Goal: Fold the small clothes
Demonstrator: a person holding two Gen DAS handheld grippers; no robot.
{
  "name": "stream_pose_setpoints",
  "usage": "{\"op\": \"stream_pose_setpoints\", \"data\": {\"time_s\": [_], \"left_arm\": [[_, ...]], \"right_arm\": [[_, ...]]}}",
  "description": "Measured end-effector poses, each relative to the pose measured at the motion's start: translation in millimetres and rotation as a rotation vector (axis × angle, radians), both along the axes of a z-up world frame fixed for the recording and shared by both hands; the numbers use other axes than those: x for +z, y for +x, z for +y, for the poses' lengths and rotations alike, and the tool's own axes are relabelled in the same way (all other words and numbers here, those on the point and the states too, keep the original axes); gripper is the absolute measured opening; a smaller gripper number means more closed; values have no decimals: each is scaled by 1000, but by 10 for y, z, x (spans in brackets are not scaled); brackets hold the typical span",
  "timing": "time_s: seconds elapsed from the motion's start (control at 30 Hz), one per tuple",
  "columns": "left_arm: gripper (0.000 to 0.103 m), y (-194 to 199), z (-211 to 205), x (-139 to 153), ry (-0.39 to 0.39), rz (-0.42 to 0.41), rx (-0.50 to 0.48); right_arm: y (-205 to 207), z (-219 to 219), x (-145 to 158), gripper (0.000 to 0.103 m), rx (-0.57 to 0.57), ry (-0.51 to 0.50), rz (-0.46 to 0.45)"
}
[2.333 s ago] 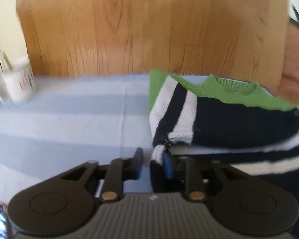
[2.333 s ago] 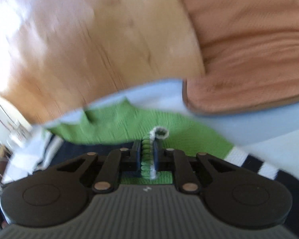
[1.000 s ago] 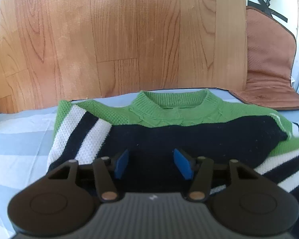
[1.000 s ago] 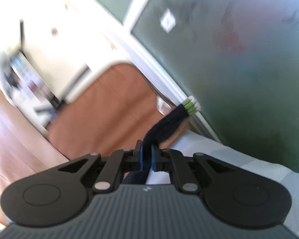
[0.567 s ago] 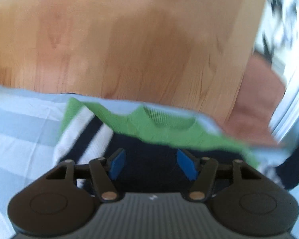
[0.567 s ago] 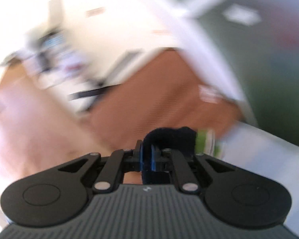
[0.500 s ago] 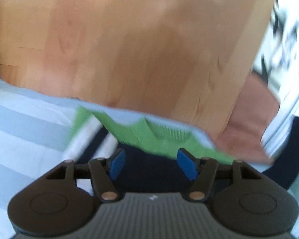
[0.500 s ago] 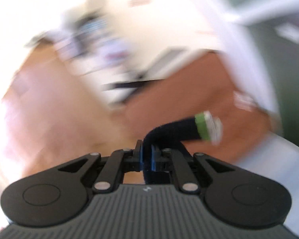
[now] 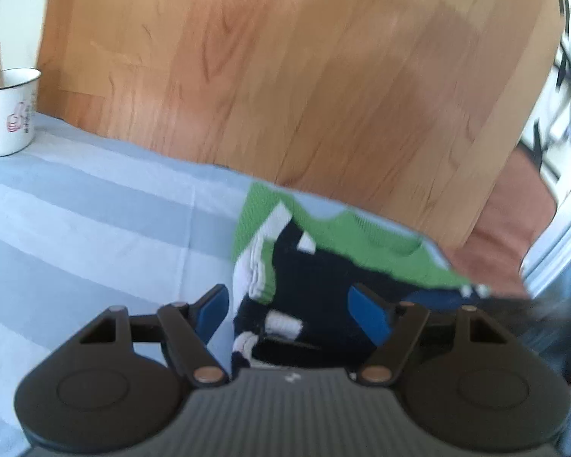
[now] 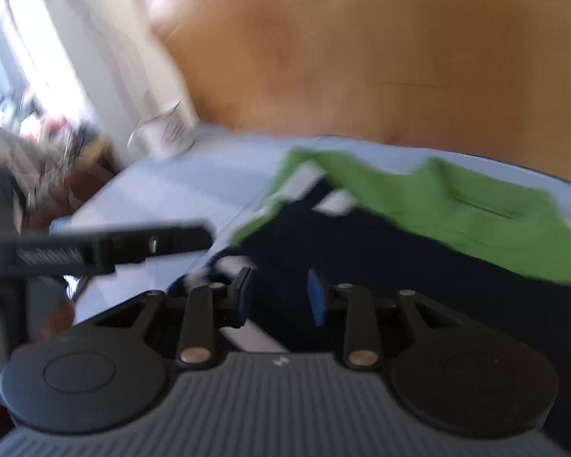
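Note:
A green, navy and white striped knit sweater (image 9: 323, 266) lies partly folded on the blue striped cloth (image 9: 95, 228). My left gripper (image 9: 291, 314) hovers over its left folded edge. Its jaws are opening wide, and the fabric lies below the gap without being pressed by the blue pads (image 9: 369, 316). In the blurred right wrist view my right gripper (image 10: 279, 299) is over the sweater's (image 10: 456, 205) navy part. Its jaws are opening, with dark fabric under the gap and no pad pressing on it. The left gripper (image 10: 106, 245) shows there as a dark bar on the left.
A white enamel mug (image 9: 7, 112) with a stick in it stands at the cloth's far left corner, also visible as the mug (image 10: 163, 133) in the right wrist view. A wooden panel (image 9: 323, 76) rises behind the table. A brown cushion (image 9: 514, 228) lies at the far right.
My right gripper swung left with the navy sleeve, came over the sweater and opened off it. My left gripper shifted toward the sweater's left edge and spread its jaws wider.

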State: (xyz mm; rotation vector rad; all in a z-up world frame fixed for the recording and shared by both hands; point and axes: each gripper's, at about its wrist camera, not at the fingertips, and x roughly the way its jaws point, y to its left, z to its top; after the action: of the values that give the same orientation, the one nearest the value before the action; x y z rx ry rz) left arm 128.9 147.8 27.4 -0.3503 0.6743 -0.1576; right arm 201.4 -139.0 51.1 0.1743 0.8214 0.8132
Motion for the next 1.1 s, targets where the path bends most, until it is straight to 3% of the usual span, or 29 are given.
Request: {"op": "stream_pose_setpoints", "data": {"time_s": [0.07, 0.17, 0.27, 0.33, 0.37, 0.4, 0.43, 0.53, 0.6, 0.63, 0.7, 0.77, 0.8, 0.83, 0.87, 0.97, 1.1], "left_arm": [[71, 95, -47, -44, 24, 10, -11], [71, 288, -121, -120, 62, 29, -9], [67, 351, -159, -233, 64, 69, 1], [68, 359, -228, -252, 91, 71, 10], [68, 360, -277, -258, 111, 64, 11], [68, 359, -318, -260, 129, 58, 11], [67, 356, -356, -266, 149, 55, 16], [66, 384, -455, -298, 219, 50, 34], [71, 409, -553, -335, 276, 31, 33], [75, 417, -608, -361, 304, 21, 39], [75, 415, -708, -375, 359, -2, 51], [76, 410, -744, -366, 390, -13, 50], [77, 413, -729, -365, 384, -11, 50], [80, 422, -701, -365, 371, -4, 53], [82, 431, -669, -356, 354, 7, 63], [82, 360, -552, -317, 297, 28, 77], [79, -10, -363, -171, 261, -13, 95]], "right_arm": [[54, -617, 119, 59, -176, 69, -44], [143, -1322, 145, 73, -440, 4, -92], [294, -1729, -133, 76, -563, -29, 33], [366, -1820, -389, 76, -545, -3, 166], [369, -1773, -478, 75, -504, 6, 183], [304, -1689, -464, 67, -479, -17, 106], [307, -1618, -441, 19, -437, -56, 67], [381, -1768, -289, 16, -480, 36, -28], [454, -1802, -249, 12, -527, -11, -117], [532, -1796, -329, 11, -548, -35, -97], [659, -1824, -611, 12, -550, -74, 36], [580, -1892, -612, 18, -553, -22, 29], [532, -1962, -576, 23, -577, 12, 52], [466, -2037, -541, 39, -605, 47, 67], [360, -2097, -486, 45, -630, 81, 73], [-41, -2207, -426, 45, -618, 148, 104], [-706, -2345, -353, 45, -504, 158, 178]]}}
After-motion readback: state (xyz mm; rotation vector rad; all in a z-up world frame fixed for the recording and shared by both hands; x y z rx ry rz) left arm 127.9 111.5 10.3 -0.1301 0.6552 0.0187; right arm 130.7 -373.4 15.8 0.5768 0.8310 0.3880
